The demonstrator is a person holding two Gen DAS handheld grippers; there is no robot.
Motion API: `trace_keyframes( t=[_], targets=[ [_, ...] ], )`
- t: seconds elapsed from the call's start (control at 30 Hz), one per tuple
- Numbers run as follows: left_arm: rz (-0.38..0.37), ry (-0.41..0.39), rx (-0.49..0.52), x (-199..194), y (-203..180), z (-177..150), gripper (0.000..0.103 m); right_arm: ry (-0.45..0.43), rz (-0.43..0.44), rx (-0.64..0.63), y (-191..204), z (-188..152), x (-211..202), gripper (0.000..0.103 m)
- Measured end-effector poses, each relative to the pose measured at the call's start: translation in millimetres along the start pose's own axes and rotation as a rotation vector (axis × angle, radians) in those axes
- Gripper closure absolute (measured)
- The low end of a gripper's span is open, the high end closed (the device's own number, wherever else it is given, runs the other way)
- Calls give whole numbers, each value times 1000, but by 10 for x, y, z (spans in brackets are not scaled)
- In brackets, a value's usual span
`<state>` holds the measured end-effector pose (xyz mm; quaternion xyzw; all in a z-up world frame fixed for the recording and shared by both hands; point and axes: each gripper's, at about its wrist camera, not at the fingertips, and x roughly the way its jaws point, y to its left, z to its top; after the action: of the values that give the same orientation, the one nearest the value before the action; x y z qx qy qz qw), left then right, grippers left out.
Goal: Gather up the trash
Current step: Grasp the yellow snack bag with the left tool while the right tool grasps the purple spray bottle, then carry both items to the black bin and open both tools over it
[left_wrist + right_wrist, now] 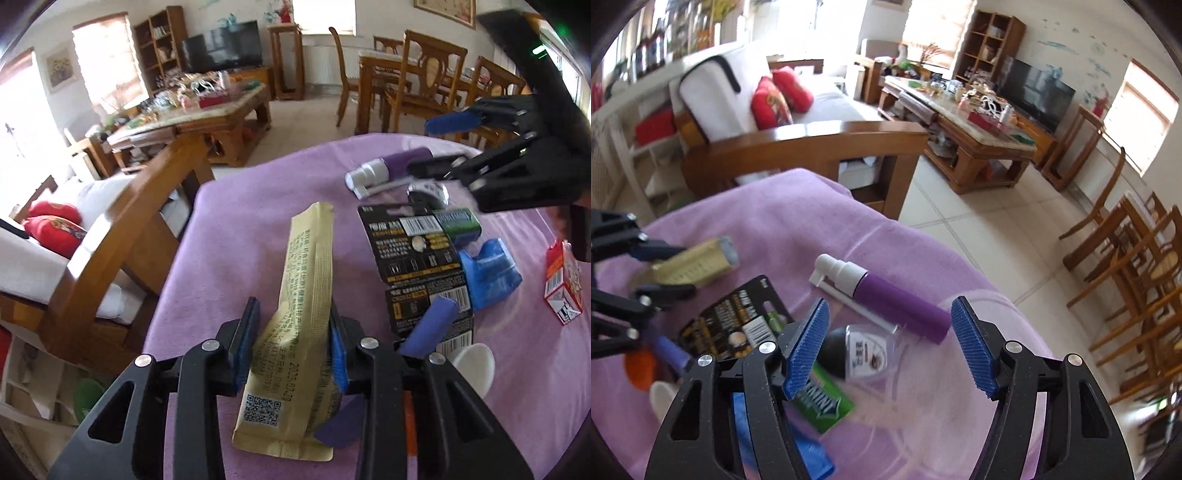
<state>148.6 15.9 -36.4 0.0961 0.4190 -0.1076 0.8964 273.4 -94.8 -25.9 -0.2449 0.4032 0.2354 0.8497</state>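
Observation:
My left gripper (293, 343) is shut on a tan foil sachet (299, 306) and holds it over the purple cloth (258, 206); the sachet also shows in the right wrist view (696, 264). My right gripper (890, 345) is open and empty above a purple spray bottle (886, 295) and a small clear bottle with a black cap (858, 350). The right gripper shows at upper right in the left wrist view (436, 144). A black battery card (413, 247), a green pack (827, 402) and a blue wrapper (491, 273) lie between them.
A red and white carton (565, 284) lies at the cloth's right edge. A white cup (476, 369) and an orange thing (639, 369) sit near the left gripper. A wooden sofa arm (812, 144) stands beyond the cloth. Dining chairs (1126, 258) stand on the tiled floor.

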Motion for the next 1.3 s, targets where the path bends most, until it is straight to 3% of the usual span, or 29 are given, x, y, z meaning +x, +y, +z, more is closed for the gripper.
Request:
trace_keyframes(
  t=[0.2,0.33,0.5,0.7,0.87,1.03,1.13,1.2,1.3],
  targets=[
    [24,-125,-75,-236,122,-20,70,59,21,-67,-27,103,310,37],
    [31,-143,-70,-264,100,3,70,90,41,-103,-2,190,441,37],
    [25,-152,-85,-262,125,43,70,105,94,-78,10,261,497,61],
    [27,-153,-86,-269,119,46,70,79,58,-56,94,232,436,73],
    [34,-169,-84,-279,157,15,70,-17,89,89,-83,130,152,78],
    [37,-193,-80,-316,157,15,70,-143,161,243,-281,-43,-416,78],
    [16,-258,-74,-431,158,-26,70,-208,218,305,-265,-232,-814,78],
    [-41,-295,-90,-519,138,-41,70,-249,248,333,-218,-375,-1073,78],
    [-205,-325,-165,-664,83,-92,70,-304,270,368,-129,-693,-1462,78]
  ],
)
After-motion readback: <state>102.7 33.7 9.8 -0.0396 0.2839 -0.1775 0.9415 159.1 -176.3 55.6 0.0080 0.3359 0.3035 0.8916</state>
